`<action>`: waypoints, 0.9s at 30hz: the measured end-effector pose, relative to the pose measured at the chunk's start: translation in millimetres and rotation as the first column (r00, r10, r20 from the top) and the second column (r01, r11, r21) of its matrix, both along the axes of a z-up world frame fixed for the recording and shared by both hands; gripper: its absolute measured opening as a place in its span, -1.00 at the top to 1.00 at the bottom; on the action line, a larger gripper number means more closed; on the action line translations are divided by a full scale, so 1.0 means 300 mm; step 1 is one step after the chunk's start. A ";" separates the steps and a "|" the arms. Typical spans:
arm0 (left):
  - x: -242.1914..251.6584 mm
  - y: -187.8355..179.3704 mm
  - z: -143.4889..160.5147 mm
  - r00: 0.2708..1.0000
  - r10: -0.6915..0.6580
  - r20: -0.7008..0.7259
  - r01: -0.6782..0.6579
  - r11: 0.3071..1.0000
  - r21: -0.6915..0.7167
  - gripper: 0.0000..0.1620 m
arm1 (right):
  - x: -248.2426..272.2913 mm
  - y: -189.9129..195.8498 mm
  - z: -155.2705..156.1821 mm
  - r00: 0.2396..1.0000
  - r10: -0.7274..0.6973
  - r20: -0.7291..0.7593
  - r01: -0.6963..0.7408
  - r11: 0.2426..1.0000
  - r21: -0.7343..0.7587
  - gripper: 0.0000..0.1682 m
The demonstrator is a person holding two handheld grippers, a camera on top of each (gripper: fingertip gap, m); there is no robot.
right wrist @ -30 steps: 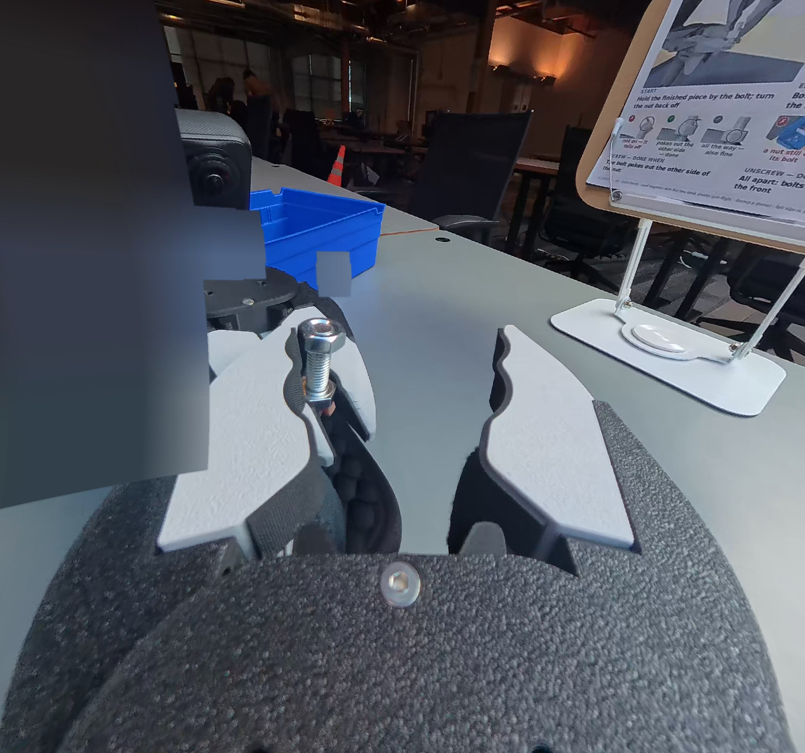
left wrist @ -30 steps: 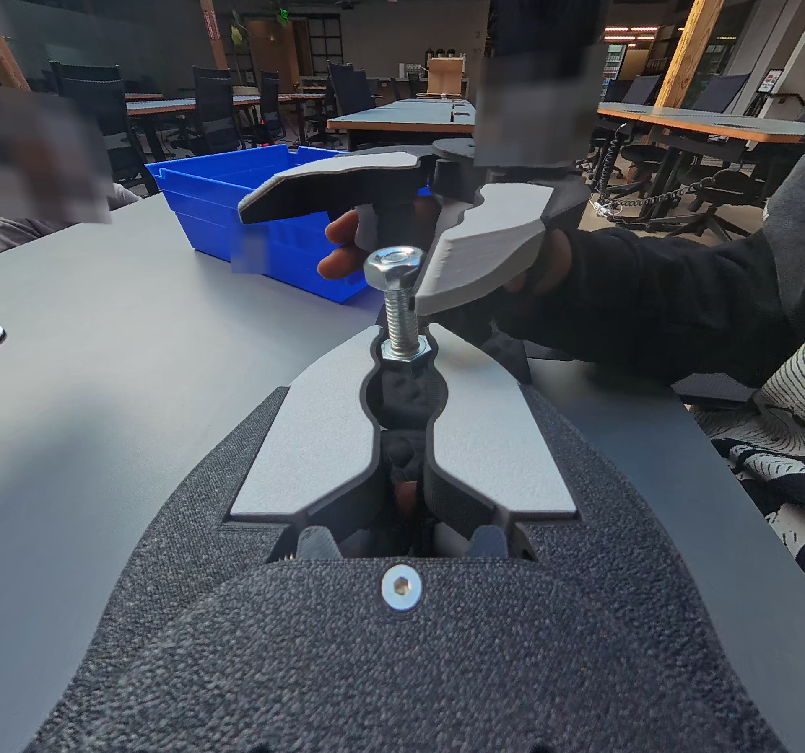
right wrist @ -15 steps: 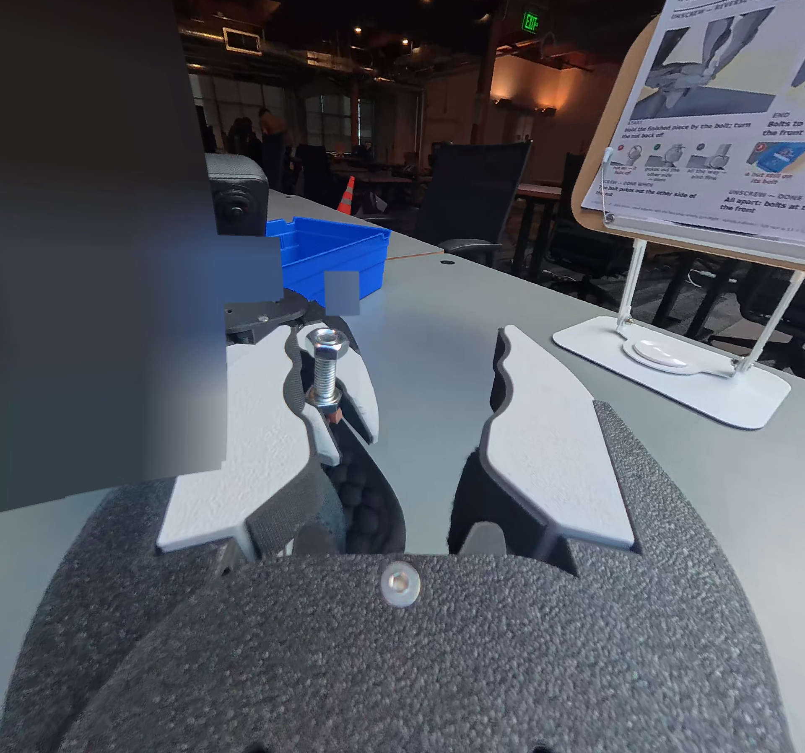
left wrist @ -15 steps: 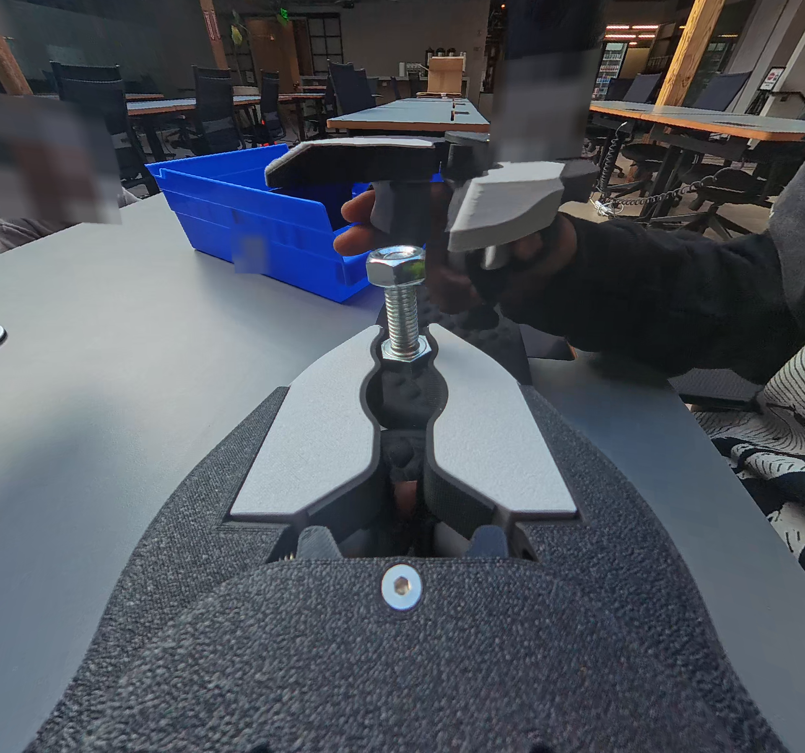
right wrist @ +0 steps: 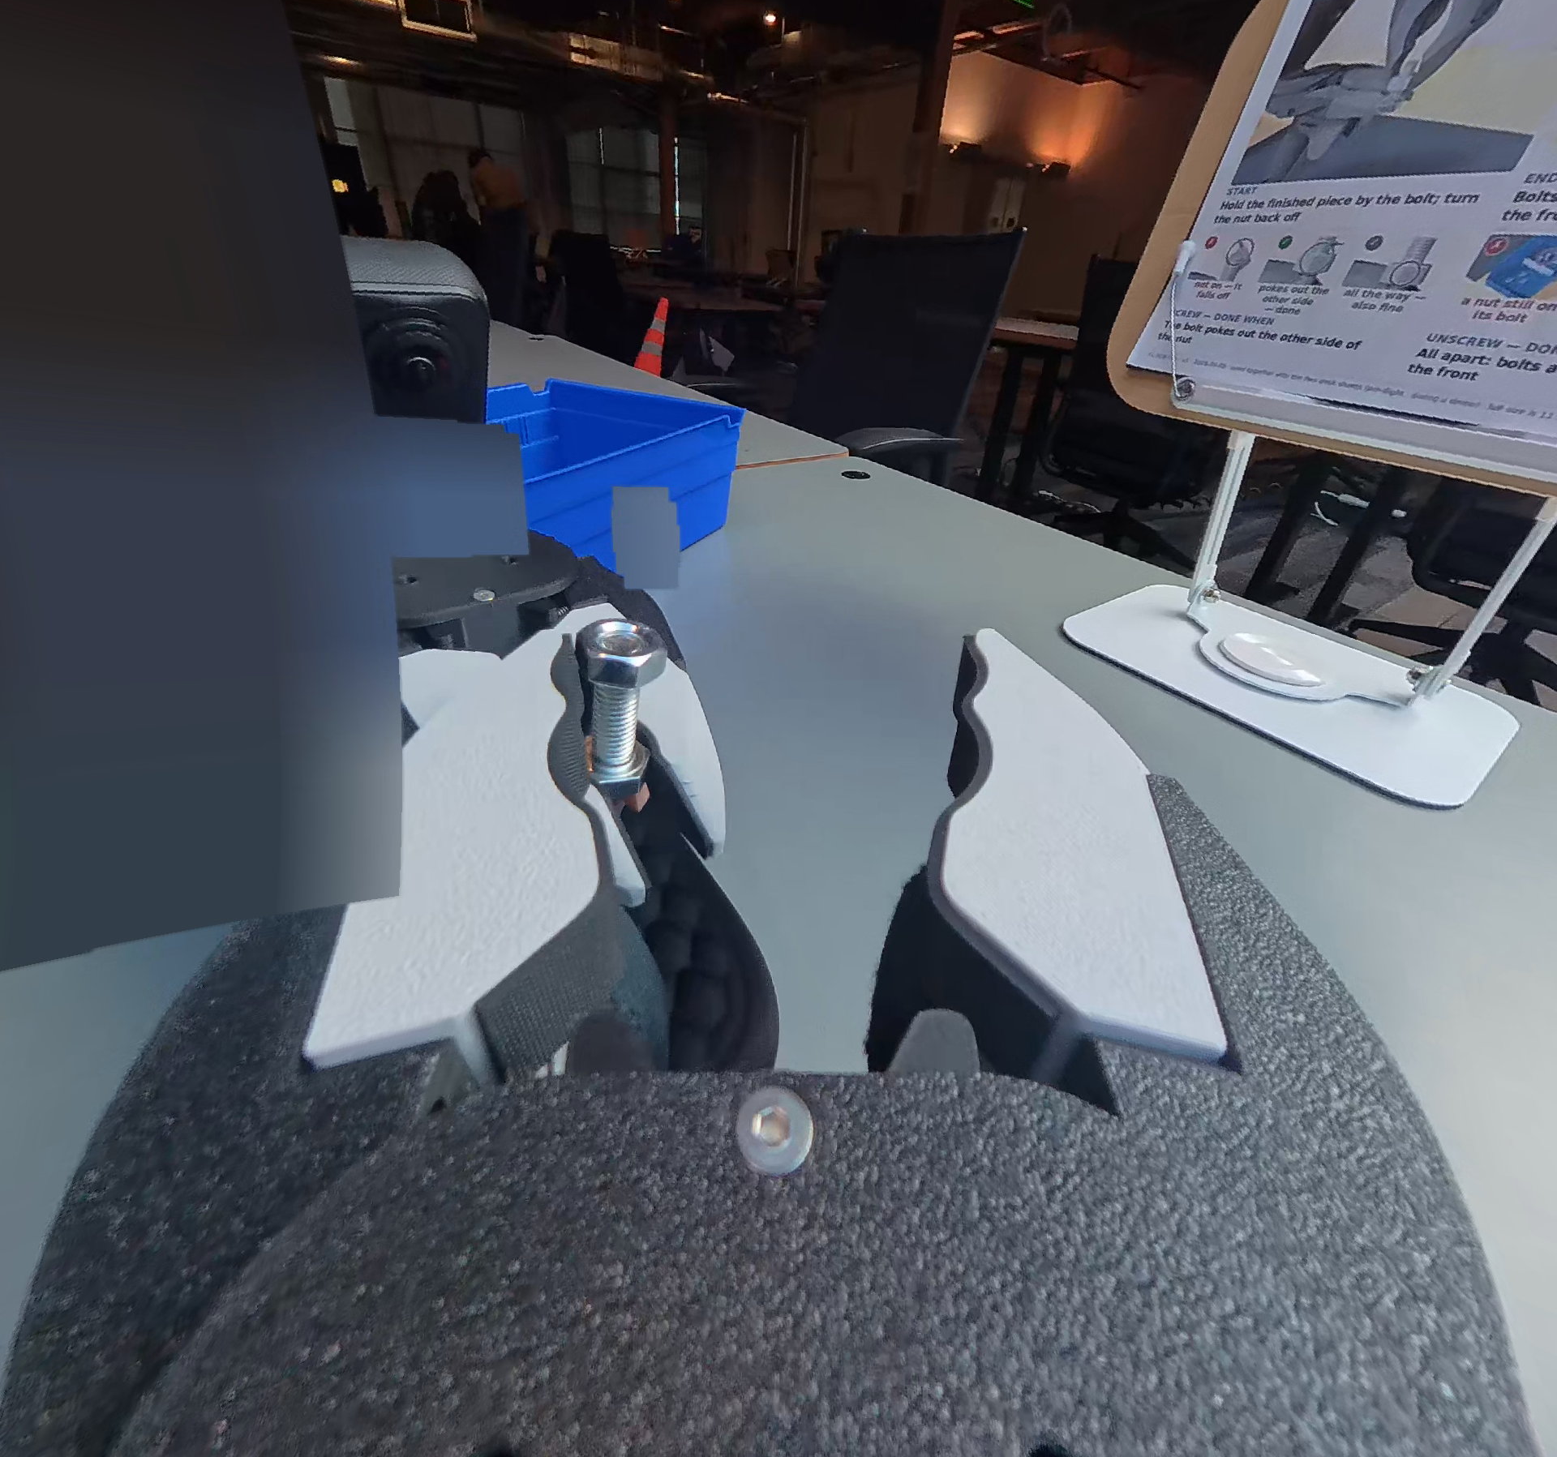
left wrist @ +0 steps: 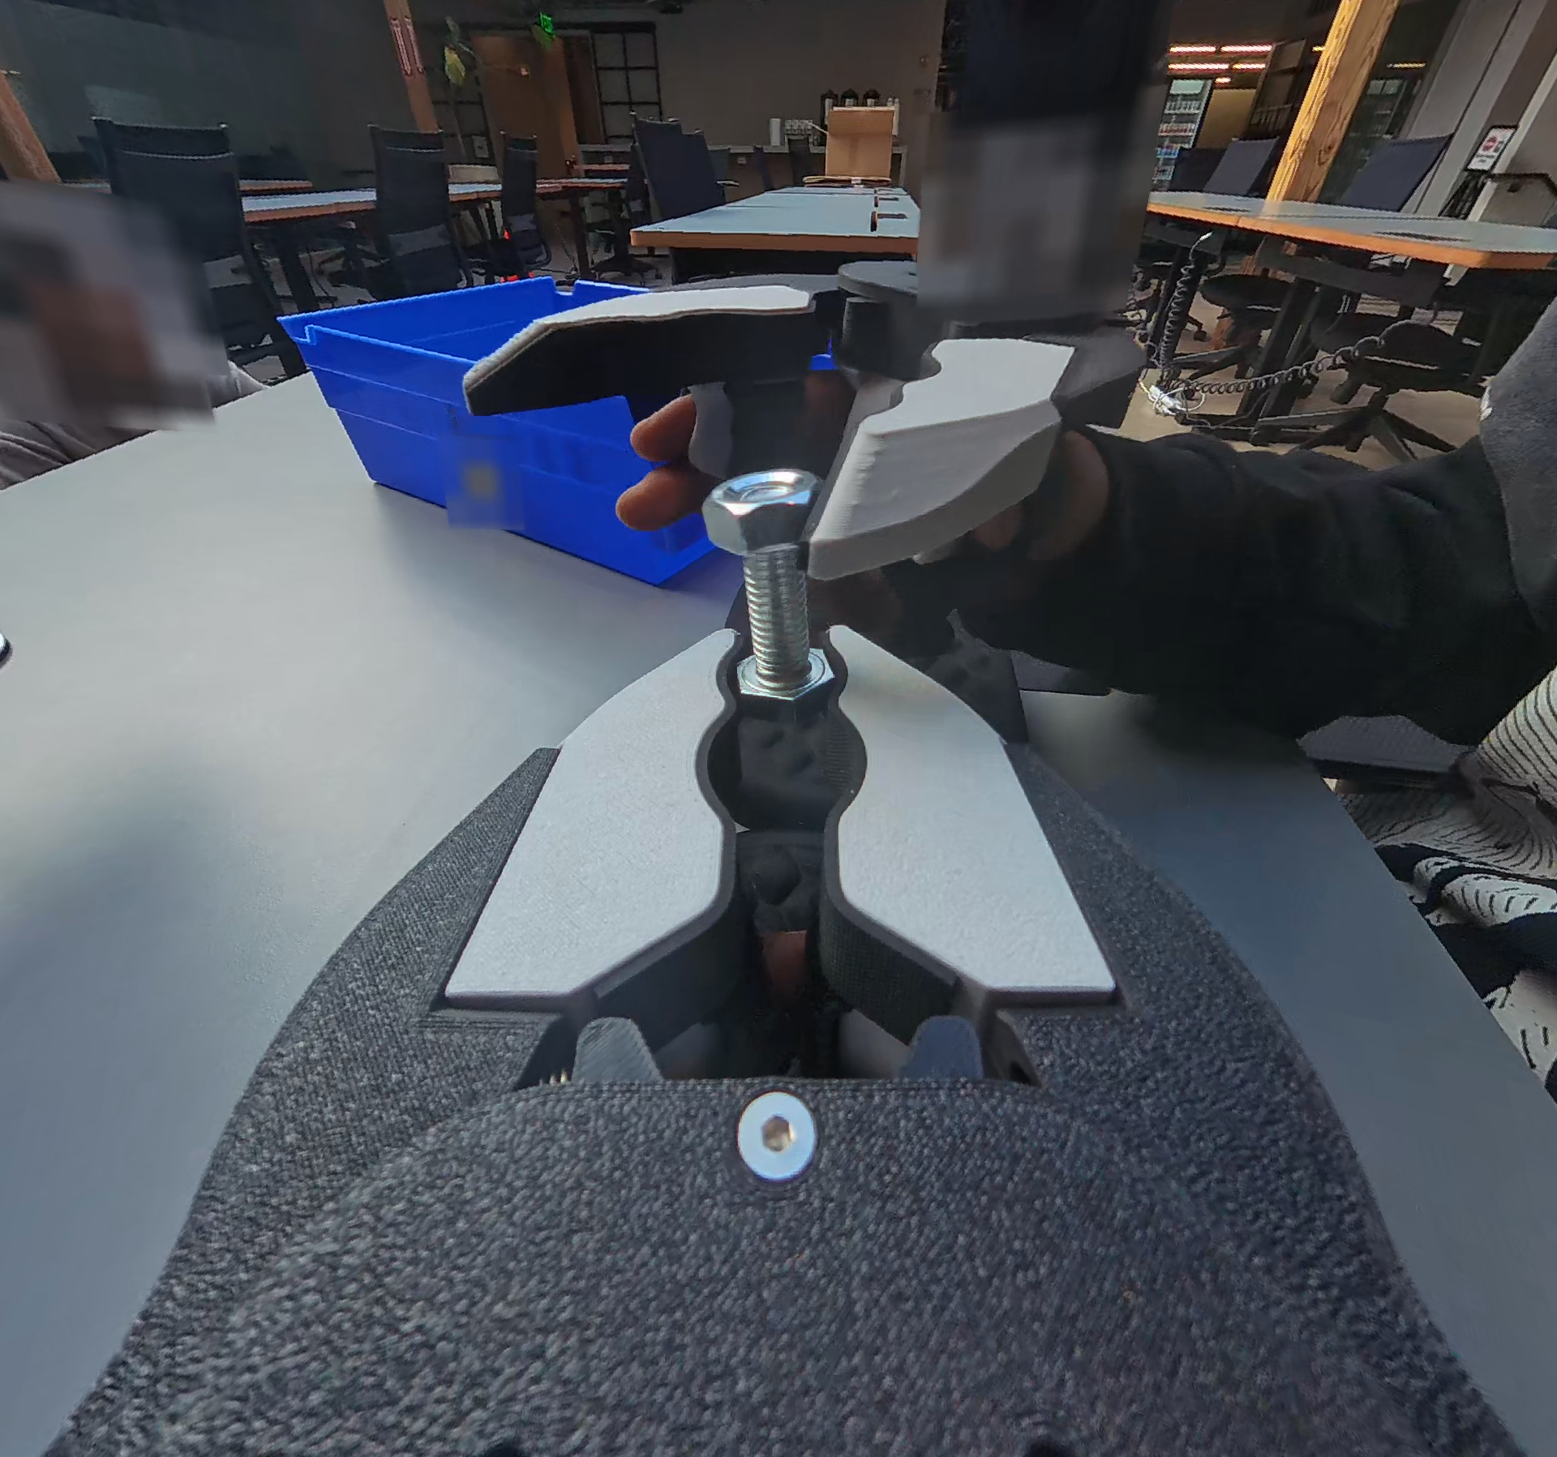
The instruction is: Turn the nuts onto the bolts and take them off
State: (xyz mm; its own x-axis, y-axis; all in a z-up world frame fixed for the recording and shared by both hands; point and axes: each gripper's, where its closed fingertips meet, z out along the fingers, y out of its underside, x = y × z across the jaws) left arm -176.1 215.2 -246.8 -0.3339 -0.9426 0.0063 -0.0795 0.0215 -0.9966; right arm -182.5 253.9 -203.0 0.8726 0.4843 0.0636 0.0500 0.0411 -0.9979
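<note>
Steel bolt (left wrist: 776,574) stands upright, its nut (left wrist: 785,685) clamped in left gripper (left wrist: 779,658); right gripper (right wrist: 762,730) spread apart, apparently beside its head.

Right claw (right wrist: 842,734), jaws spread wide, empty, above grey counter (right wrist: 842,616). Just beyond its left finger: left claw (right wrist: 619,751) clamped on nut (right wrist: 619,772), bolt (right wrist: 615,709) upright w/ hex head on top. Blue bin (right wrist: 623,448) farther ahead-left. White stand (right wrist: 1289,684) w/ instruction board (right wrist: 1390,178) to ahead-right.
</note>
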 end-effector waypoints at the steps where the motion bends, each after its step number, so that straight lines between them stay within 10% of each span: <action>1: 0.001 0.001 -0.001 1.000 0.001 -0.001 -0.001 1.000 0.000 0.81 | 0.012 -0.009 0.000 1.000 -0.004 -0.002 0.004 1.000 0.000 -0.01; 27: 0.002 0.000 0.000 1.000 0.001 0.000 -0.001 1.000 0.001 0.81 | 0.007 -0.005 0.009 1.000 0.005 0.005 -0.005 1.000 0.013 -0.02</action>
